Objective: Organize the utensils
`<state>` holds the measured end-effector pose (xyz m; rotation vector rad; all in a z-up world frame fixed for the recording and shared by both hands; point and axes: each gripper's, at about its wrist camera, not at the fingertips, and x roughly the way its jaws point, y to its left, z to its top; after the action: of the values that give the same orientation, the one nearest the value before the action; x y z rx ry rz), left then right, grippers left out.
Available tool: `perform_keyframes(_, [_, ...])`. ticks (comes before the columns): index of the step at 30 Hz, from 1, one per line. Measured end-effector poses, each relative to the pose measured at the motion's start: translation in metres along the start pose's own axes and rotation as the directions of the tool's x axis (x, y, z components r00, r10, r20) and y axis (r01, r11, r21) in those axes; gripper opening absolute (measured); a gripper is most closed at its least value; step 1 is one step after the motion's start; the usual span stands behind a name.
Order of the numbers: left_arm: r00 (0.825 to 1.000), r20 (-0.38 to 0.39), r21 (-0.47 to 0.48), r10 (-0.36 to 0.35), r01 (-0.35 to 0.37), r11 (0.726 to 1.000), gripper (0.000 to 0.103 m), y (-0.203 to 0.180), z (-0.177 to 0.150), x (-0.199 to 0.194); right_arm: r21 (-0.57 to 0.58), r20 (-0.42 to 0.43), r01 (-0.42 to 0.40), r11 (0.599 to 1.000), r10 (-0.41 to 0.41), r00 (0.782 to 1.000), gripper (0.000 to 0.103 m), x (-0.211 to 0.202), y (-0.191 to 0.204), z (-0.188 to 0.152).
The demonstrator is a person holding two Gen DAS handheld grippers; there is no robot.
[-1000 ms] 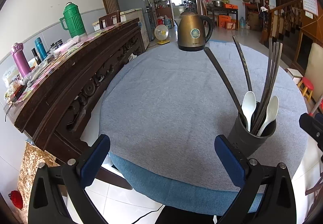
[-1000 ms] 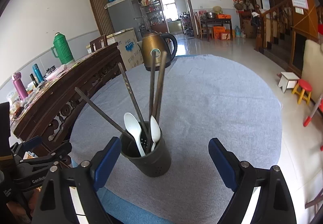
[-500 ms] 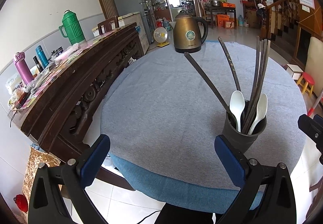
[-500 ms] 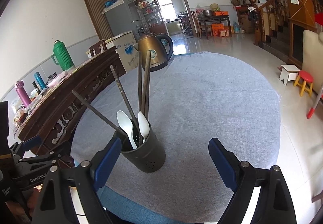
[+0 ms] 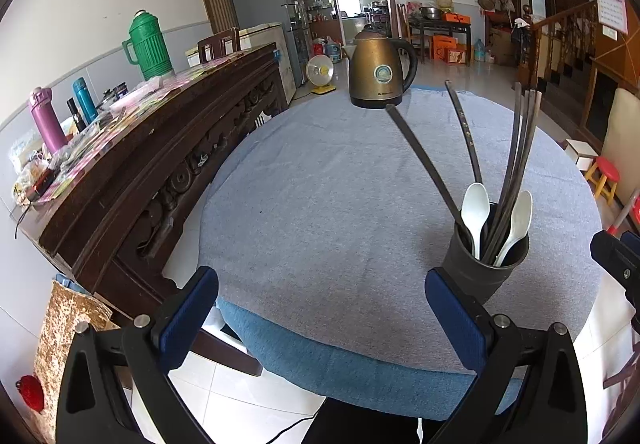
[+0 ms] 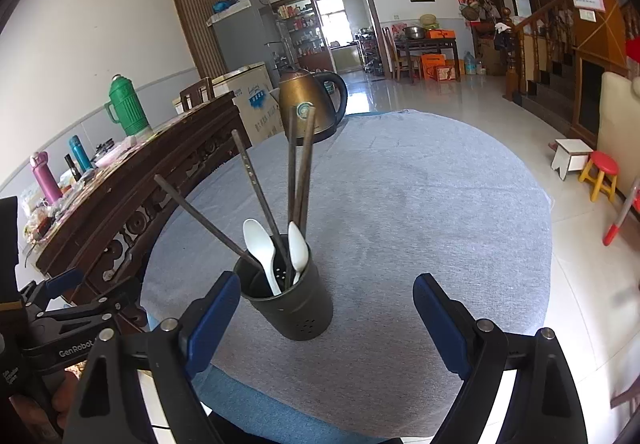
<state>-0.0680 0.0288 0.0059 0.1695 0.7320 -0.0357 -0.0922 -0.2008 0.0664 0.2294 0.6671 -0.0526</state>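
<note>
A dark cylindrical utensil holder (image 5: 484, 268) stands on the grey-clothed round table (image 5: 320, 183) near its front edge. It holds several dark chopsticks (image 5: 516, 163) and two white spoons (image 5: 476, 211), handles down. My left gripper (image 5: 320, 314) is open and empty, with the holder ahead and to its right. In the right wrist view the holder (image 6: 296, 308) sits just beyond my open right gripper (image 6: 326, 322), close to the left finger's blue pad (image 6: 212, 316) and apart from it. Chopsticks (image 6: 298, 171) and spoons (image 6: 260, 248) lean out of it.
A bronze electric kettle (image 5: 378, 71) stands at the table's far edge. A dark carved wooden sideboard (image 5: 152, 163) with a green thermos (image 5: 148, 43) and bottles runs along the left. Small stools (image 6: 600, 167) stand on the tiled floor to the right.
Both views shift only slightly. The holder and its utensils stay in place, and both grippers stay open.
</note>
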Motion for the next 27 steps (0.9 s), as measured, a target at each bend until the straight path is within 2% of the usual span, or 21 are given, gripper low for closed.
perform_keyframes(27, [0.999,0.019,-0.071,-0.034,0.035,0.997,0.103,0.035,-0.008,0.001,-0.089,0.007,0.037,0.995,-0.037,0.999,0.090,-0.001,0.047,0.003])
